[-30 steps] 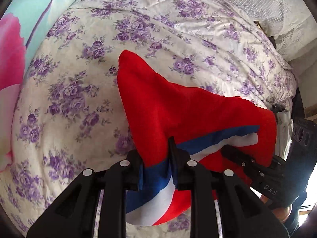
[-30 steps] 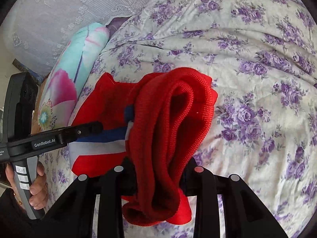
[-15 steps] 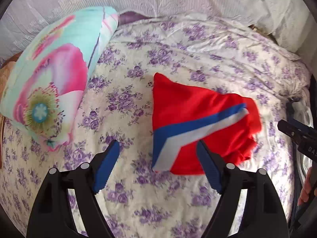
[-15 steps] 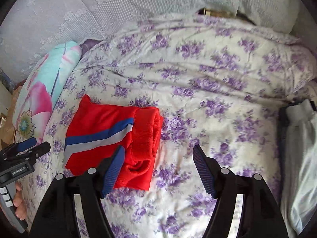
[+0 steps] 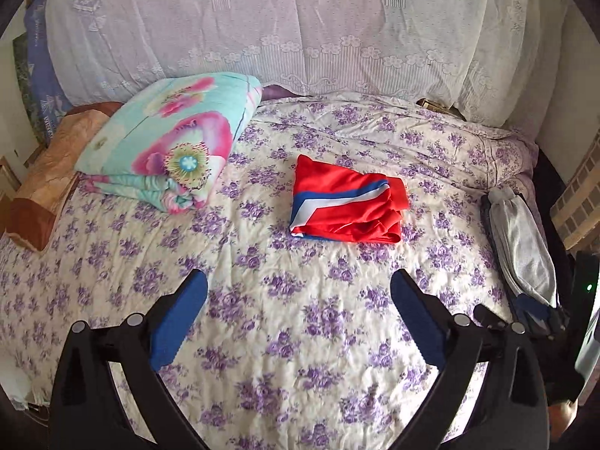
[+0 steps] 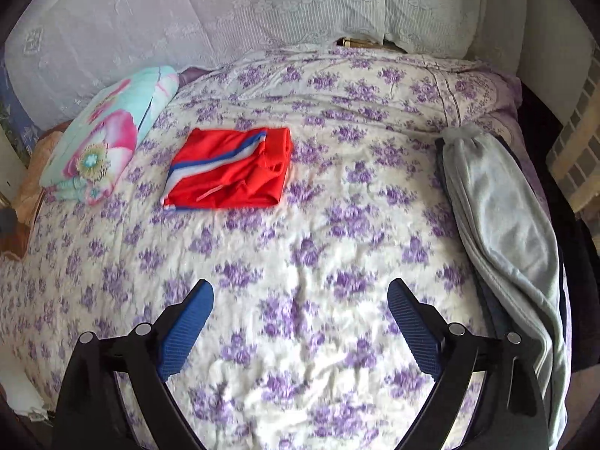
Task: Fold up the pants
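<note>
The red pants (image 5: 347, 204) with a blue and white stripe lie folded in a compact bundle on the floral bed (image 5: 300, 318). They also show in the right wrist view (image 6: 228, 168), left of centre. My left gripper (image 5: 298, 292) is open and empty, held well back from the pants above the bedspread. My right gripper (image 6: 300, 300) is open and empty too, well back and to the right of the pants.
A folded flowered quilt (image 5: 168, 138) lies at the back left of the bed, with a brown cushion (image 5: 41, 183) beside it. A grey garment (image 6: 502, 232) lies along the right edge. A lace curtain (image 5: 300, 26) hangs behind the bed.
Both grippers let go of the red pants, opened wide and pulled back from them. The pants now lie folded on the bed.
</note>
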The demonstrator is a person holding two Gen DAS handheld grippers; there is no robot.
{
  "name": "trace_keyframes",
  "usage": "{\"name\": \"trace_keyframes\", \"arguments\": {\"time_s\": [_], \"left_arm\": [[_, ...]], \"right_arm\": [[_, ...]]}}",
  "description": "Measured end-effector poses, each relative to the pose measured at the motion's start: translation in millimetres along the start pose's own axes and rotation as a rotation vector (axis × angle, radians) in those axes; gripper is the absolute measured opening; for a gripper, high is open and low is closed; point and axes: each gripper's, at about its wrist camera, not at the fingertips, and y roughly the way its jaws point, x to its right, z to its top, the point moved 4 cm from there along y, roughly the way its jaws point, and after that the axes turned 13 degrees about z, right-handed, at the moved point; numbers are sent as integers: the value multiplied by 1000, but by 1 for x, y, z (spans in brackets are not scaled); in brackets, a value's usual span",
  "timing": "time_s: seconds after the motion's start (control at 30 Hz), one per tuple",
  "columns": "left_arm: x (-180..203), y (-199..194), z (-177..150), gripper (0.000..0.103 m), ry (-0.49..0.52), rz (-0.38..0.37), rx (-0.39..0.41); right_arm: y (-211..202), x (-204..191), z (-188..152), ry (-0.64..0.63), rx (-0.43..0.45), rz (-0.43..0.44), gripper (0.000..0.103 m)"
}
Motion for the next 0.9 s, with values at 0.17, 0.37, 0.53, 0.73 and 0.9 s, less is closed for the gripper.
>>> {"name": "trace_keyframes", "arguments": {"time_s": [0.17, 0.37, 0.53, 0.73, 0.9], "left_arm": [[-4, -39, -24, 95, 6, 16, -4], [-5, -82, -32, 95, 10, 27, 47], [-9, -109, -37, 95, -4, 21, 84], [-10, -124, -42, 95, -3, 22, 106], [-8, -124, -45, 95, 3, 25, 102]], "right_arm": [[-28, -31, -27, -63, 6, 9, 94], [-79, -52, -24, -89, 91, -31, 95], [-106, -62, -24, -111, 130, -55, 95], [-120, -66, -29, -113, 155, -48, 95], [-123, -65, -32, -108, 161, -44, 95]]}}
